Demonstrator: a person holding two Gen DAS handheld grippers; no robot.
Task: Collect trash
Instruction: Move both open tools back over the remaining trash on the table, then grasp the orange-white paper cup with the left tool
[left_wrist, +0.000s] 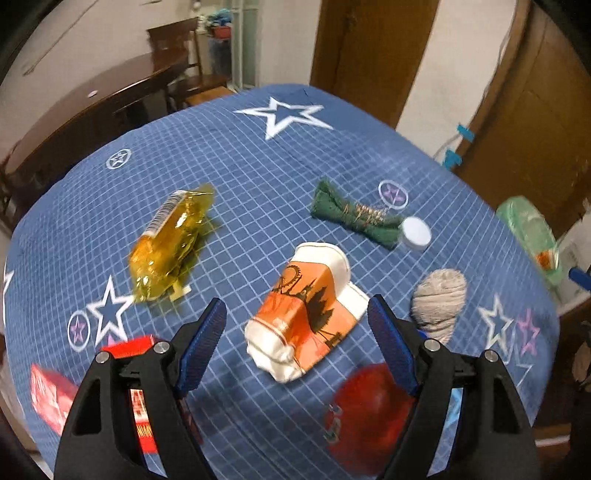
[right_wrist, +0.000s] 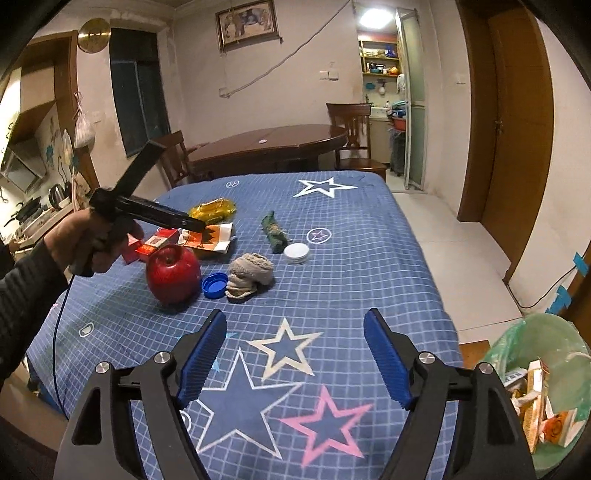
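Observation:
A crushed orange-and-white paper cup (left_wrist: 306, 314) lies on the blue star cloth, just ahead of and between the fingers of my open left gripper (left_wrist: 297, 328). A crumpled yellow plastic wrapper (left_wrist: 170, 243) lies to its left. The cup also shows in the right wrist view (right_wrist: 208, 238), under the left gripper (right_wrist: 184, 222) held by a hand. My right gripper (right_wrist: 295, 339) is open and empty above the cloth's near part. A bin with a green bag (right_wrist: 535, 387), holding cartons, stands at the lower right.
On the cloth are a red apple (right_wrist: 173, 275), a blue cap (right_wrist: 214, 285), a beige sock ball (right_wrist: 249, 275), a green cloth roll (right_wrist: 275, 230), a white lid (right_wrist: 296, 253) and red boxes (left_wrist: 48, 395). A wooden table (right_wrist: 269, 144) and chairs stand behind.

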